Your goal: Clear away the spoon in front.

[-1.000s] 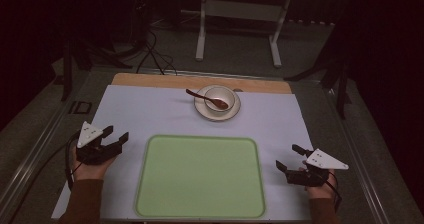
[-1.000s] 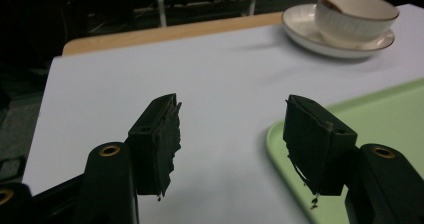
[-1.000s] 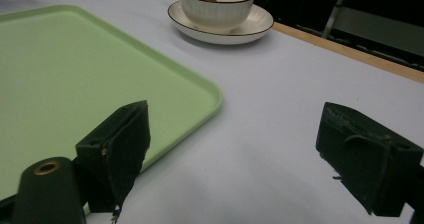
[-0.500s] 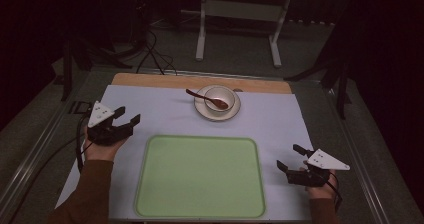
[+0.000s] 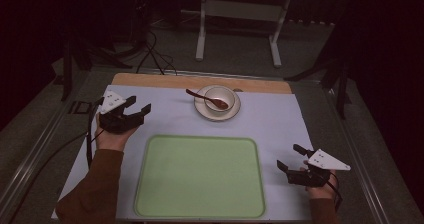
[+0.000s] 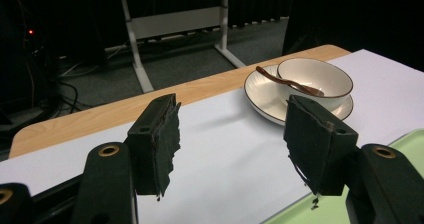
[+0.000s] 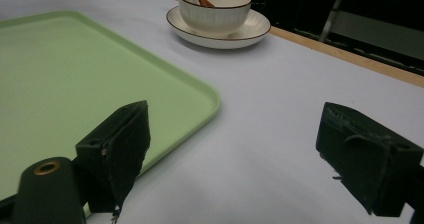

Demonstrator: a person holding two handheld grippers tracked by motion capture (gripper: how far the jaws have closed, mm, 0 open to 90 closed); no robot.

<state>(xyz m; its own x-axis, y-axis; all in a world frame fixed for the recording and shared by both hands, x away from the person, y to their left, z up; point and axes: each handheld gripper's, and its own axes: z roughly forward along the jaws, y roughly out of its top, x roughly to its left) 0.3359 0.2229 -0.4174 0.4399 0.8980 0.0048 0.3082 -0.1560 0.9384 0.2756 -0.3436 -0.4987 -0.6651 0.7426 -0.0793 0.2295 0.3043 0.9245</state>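
Room dim; surroundings fall to near black past the bench (image 5: 150, 80) edges. Light lands from overhead on the white sheet (image 5: 270, 119), which reads pale lilac, no hard glare. Soft, short shadows beneath the saucer (image 6: 265, 96) and beneath the left tongs (image 6: 232, 134). High view grainy, low in contrast, corners darkened. Both gripper views sharper close in; floor and metal stand (image 6: 145, 29) behind go murky. Right tongs (image 7: 250, 149) pads nearly featureless black. Green tray (image 7: 75, 69) evenly lit, faint sheen along its rim.
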